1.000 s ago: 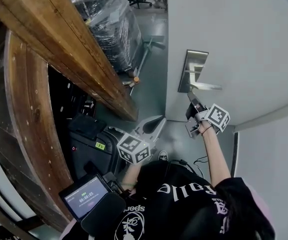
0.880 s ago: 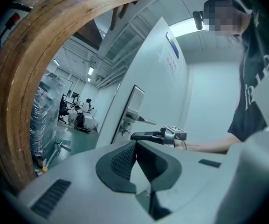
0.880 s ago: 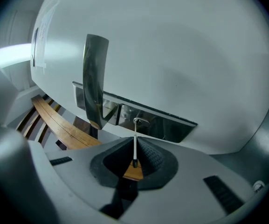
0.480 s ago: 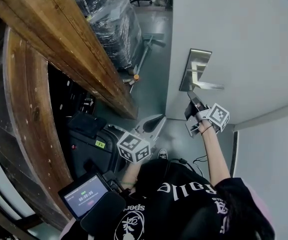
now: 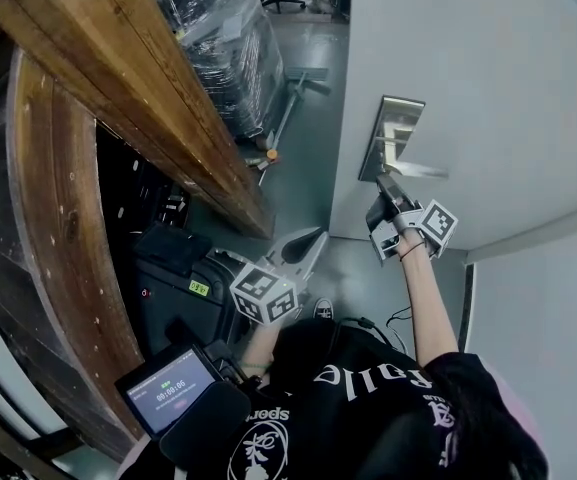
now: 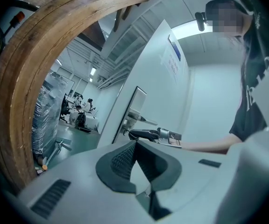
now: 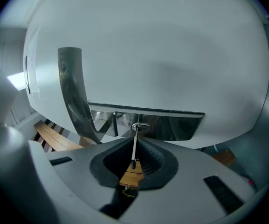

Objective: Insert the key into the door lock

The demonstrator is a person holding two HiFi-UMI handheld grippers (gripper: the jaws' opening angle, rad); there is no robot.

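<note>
The right gripper (image 7: 135,144) clamps a key (image 7: 134,149), its tip meeting the lock (image 7: 141,127) in the metal plate (image 5: 392,133) on a white door (image 5: 488,78), below the handle (image 5: 413,171). The left gripper (image 6: 133,146) is held low, jaws together and empty.

1. Right gripper (image 5: 383,186) rose along the door, from below the handle (image 5: 408,170) to just beneath the lower edge of the lock plate (image 5: 400,118).
2. Its marker cube (image 5: 434,224) shifted up and toward the door with it.
3. Key (image 7: 134,148) tip closed onto the lock cylinder (image 7: 141,127).
</note>
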